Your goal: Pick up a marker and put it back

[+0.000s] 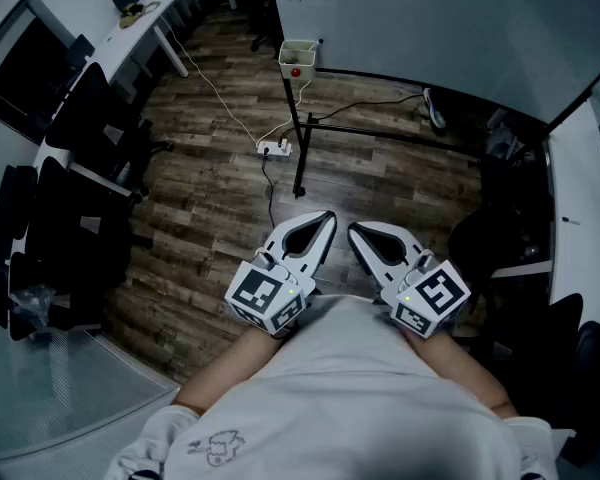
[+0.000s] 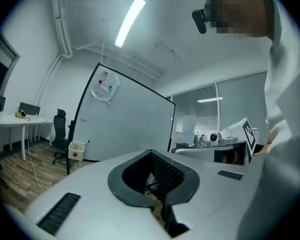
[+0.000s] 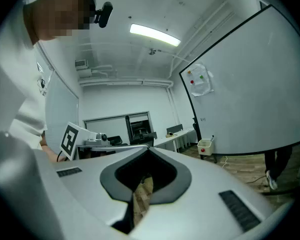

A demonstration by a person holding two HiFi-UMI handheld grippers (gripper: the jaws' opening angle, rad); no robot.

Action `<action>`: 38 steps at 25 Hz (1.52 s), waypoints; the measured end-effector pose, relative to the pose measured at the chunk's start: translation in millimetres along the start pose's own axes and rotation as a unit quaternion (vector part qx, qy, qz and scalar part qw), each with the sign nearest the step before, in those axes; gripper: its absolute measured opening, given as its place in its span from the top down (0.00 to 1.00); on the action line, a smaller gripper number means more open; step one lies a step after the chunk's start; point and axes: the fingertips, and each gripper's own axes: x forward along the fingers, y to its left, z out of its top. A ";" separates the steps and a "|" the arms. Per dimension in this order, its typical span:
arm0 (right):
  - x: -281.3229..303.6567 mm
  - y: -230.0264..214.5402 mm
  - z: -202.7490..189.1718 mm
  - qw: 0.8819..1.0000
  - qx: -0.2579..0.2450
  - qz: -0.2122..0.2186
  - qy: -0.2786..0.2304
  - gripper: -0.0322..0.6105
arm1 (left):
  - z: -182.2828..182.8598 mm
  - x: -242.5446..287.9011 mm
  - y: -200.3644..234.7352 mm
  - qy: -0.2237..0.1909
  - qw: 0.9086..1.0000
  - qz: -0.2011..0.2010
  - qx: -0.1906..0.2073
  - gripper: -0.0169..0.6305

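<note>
**Step in hand: approach, before pick-up.** No marker is gripped yet.

**Claw state.** The left claw (image 1: 329,216) and the right claw (image 1: 353,229) are held side by side, close against your body and pointing forward over the wooden floor (image 1: 210,208). Each gripper view shows its jaws pressed together at the tips. Only floor shows through the opening behind the tips, so both claws carry nothing.

**Location of the task item.** No marker can be identified with certainty. The likely place is the small white box (image 1: 308,63) mounted on the whiteboard (image 1: 430,18), at its lower corner beside the black stand (image 1: 298,138). The box holds a red round item (image 1: 297,70). Both gripper views show a thin stick rising from the box's edge. This may be the marker, but it is too small to confirm. The box is well apart from both claws and appears out of reach from your present position.

**What the next move calls for.**
1. Walk toward the stand. Note the power strip (image 1: 274,148) and its cables on the floor between you and the board, and step clear of them.
2. Choose one claw and spread its jaws before you reach the box.
3. Confirm the marker at close range, then align the jaws across its barrel, not along it.
4. Close only when the barrel sits between the pads.
</note>
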 end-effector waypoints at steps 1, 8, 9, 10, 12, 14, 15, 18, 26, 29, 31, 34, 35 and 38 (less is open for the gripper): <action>3.0 -1.0 -0.1 1.000 0.003 0.000 0.000 0.93 | 0.6 -0.1 3.5 0.000 1.000 0.001 -0.001 0.97; 21.6 -8.7 0.1 1.000 0.020 -0.005 -0.005 0.93 | 2.1 -0.5 23.2 0.004 1.000 -0.001 -0.008 0.97; 25.0 -9.7 -0.3 1.000 0.024 -0.004 -0.005 0.93 | 1.5 -0.3 26.9 0.005 1.000 0.000 -0.010 0.97; 28.2 -10.5 -0.5 1.000 0.028 -0.001 -0.007 0.93 | 0.7 0.0 30.6 0.006 1.000 0.001 -0.011 0.97; 34.7 -12.2 0.1 0.999 0.038 0.005 -0.015 0.93 | -1.4 0.0 38.7 0.010 1.000 0.003 -0.013 0.97; 42.7 -18.1 -0.3 0.999 0.042 0.001 -0.018 0.93 | -3.6 0.7 48.7 0.012 1.000 0.003 -0.020 0.97; 47.9 -22.4 -1.1 0.999 0.045 -0.003 -0.017 0.93 | -4.3 1.3 54.7 0.012 1.000 0.003 -0.025 0.97; 67.6 -33.3 -3.6 0.998 0.053 -0.011 -0.012 0.93 | -4.1 2.9 75.5 0.012 0.999 0.005 -0.033 0.97; 141.6 -66.7 11.6 0.997 0.063 -0.038 -0.024 0.93 | 13.9 19.7 151.7 0.011 0.999 -0.017 -0.036 0.97; 170.4 -71.9 17.7 0.996 0.067 -0.048 -0.024 0.93 | 30.5 24.0 180.7 0.011 0.999 -0.030 -0.031 0.97; 191.2 -72.0 22.5 0.996 0.067 -0.051 -0.026 0.93 | 39.7 24.2 200.4 0.011 0.999 -0.037 -0.028 0.97; 217.8 -73.8 29.1 0.996 0.067 -0.054 -0.027 0.93 | 46.2 24.9 223.6 0.013 0.998 -0.048 -0.031 0.97; 225.1 -74.7 30.7 0.996 0.068 -0.055 -0.028 0.93 | 48.3 25.0 229.9 0.013 0.998 -0.050 -0.032 0.97; 245.5 -76.7 32.5 0.995 0.071 -0.057 -0.027 0.93 | 53.8 23.9 247.8 0.014 0.998 -0.054 -0.027 0.97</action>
